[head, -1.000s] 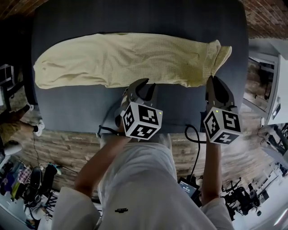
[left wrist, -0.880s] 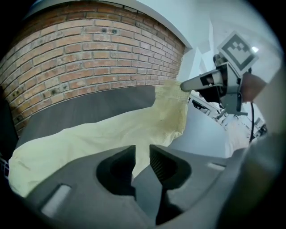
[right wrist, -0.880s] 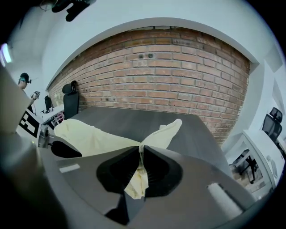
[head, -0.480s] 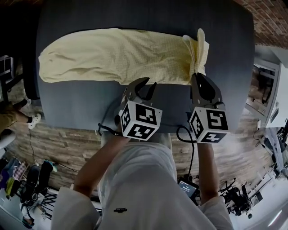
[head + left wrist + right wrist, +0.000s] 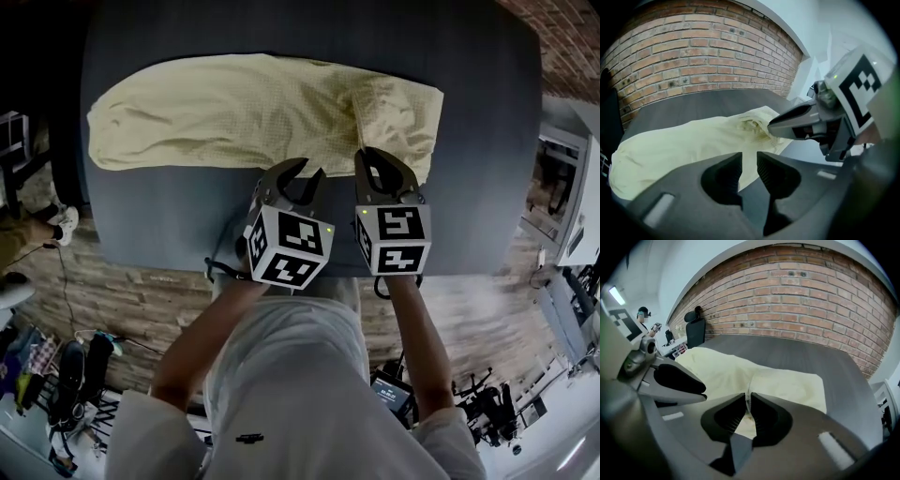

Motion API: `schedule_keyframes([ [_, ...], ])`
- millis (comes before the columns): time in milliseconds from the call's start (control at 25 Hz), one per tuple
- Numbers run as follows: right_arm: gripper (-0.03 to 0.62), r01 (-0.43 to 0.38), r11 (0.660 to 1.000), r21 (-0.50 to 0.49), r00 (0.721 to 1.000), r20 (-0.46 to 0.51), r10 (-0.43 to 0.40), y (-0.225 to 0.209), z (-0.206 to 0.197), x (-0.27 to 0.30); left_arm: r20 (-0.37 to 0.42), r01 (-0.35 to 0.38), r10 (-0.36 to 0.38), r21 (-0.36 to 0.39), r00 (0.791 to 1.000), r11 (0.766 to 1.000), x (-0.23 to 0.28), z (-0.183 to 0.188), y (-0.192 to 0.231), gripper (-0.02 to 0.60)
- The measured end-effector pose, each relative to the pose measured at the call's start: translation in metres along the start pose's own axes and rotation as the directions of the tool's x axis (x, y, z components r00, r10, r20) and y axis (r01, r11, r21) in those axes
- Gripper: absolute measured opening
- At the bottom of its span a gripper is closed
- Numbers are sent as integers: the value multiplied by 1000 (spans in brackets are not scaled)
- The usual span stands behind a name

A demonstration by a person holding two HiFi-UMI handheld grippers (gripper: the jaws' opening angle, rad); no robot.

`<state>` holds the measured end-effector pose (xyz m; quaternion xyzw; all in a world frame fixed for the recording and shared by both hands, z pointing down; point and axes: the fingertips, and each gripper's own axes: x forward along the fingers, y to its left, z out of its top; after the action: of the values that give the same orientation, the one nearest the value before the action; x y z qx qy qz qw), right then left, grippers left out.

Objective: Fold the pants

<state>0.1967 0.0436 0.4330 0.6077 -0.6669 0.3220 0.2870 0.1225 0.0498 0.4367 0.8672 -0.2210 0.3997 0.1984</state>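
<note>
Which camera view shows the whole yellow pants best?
The head view: the pants lie full length on the dark table, right end folded over. The left gripper view hides part behind its fingers; the right gripper view shows mainly the folded end.

Dark table [image 5: 169, 220]; yellow pants [image 5: 234, 112] spread across it, right end folded over.

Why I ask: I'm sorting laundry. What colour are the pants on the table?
The pants are pale yellow, finely textured; the head view shows it best.
</note>
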Motion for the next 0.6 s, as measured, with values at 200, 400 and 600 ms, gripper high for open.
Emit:
schedule_keyframes([
  [200,189,-120,993,-18,991,-62,119,30,-17,17,-8,4,-4,9,1000,1000,1,-3,-1,103],
  [400,189,-122,992,-17,992,-28,122,20,-16,0,-7,10,-10,6,1000,1000,3,-1,-5,103],
  [600,124,-104,994,18,994,24,103,-20,-13,-20,9,21,-21,14,1000,1000,11,10,-28,103],
])
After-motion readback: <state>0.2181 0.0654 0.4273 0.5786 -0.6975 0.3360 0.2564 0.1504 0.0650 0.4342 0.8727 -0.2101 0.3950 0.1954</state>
